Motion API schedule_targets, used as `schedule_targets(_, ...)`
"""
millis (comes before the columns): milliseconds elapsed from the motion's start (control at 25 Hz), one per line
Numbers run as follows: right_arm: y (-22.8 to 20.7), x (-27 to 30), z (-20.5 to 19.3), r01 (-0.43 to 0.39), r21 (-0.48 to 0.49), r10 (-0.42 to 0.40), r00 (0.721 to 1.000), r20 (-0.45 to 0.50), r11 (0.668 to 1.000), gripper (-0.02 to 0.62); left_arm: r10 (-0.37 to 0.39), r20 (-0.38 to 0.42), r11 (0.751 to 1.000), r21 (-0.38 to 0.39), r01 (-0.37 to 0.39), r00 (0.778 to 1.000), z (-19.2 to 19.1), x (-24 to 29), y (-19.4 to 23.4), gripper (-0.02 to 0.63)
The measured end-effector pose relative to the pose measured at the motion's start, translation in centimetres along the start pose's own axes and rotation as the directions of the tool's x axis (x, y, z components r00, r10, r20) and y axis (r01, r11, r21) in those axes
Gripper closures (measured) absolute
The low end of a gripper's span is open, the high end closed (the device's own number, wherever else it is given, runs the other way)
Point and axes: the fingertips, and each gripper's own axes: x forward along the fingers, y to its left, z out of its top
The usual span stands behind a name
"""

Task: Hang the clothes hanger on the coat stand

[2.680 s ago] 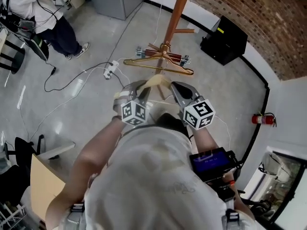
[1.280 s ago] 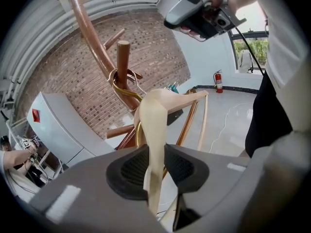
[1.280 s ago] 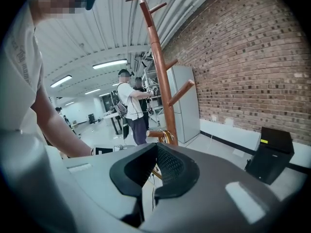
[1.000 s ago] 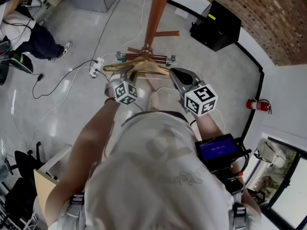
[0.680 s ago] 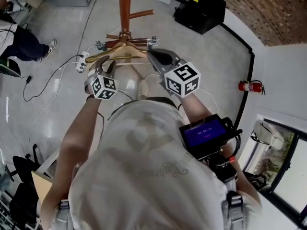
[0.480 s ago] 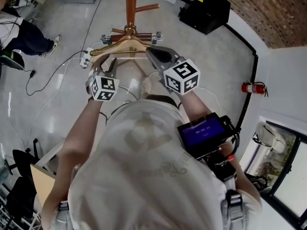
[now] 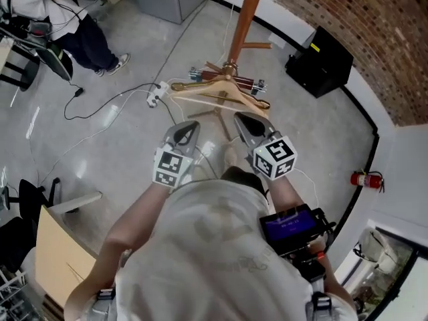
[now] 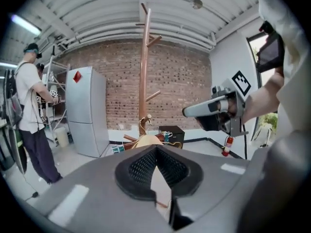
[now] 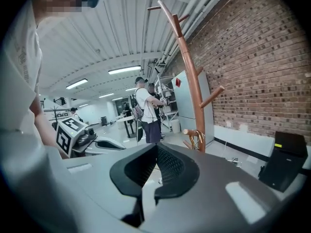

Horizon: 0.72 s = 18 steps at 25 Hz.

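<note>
Head view: the tall brown wooden coat stand carries the pale, curved wooden clothes hanger at its low pegs. Your left gripper has just closed its ribbed black jaws fully, with nothing between them. Your right gripper is likewise closed and empty. Both are clear of the hanger.
</note>
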Motion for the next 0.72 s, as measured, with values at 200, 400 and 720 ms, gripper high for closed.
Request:
schedule_targets(200, 0.7, -0.3, -0.7, -0.081, -0.001, 0.081, 0.997, 0.011, 0.997, 0.583, 0.060, -0.002, 0.994, -0.091, -0.060, 0.998, -0.6, -1.7, -0.5, 0.604)
schedule_targets(400, 0.6, -0.8, 0.0, -0.173, -0.003, 0.173, 0.985, -0.007, 0.985, 0.583, 0.084, 0.026, 0.988, -0.131, -0.080, 0.996, 0.8, -0.9, -2.0, 0.604)
schedule_targets(720, -2.1, -0.9, 0.8, -0.281, -0.029, 0.280, 0.959, -0.033, 0.959, 0.583, 0.164, 0.025, 0.978, -0.135, -0.159, 0.986, 2.7, 1.9, -3.4, 0.604)
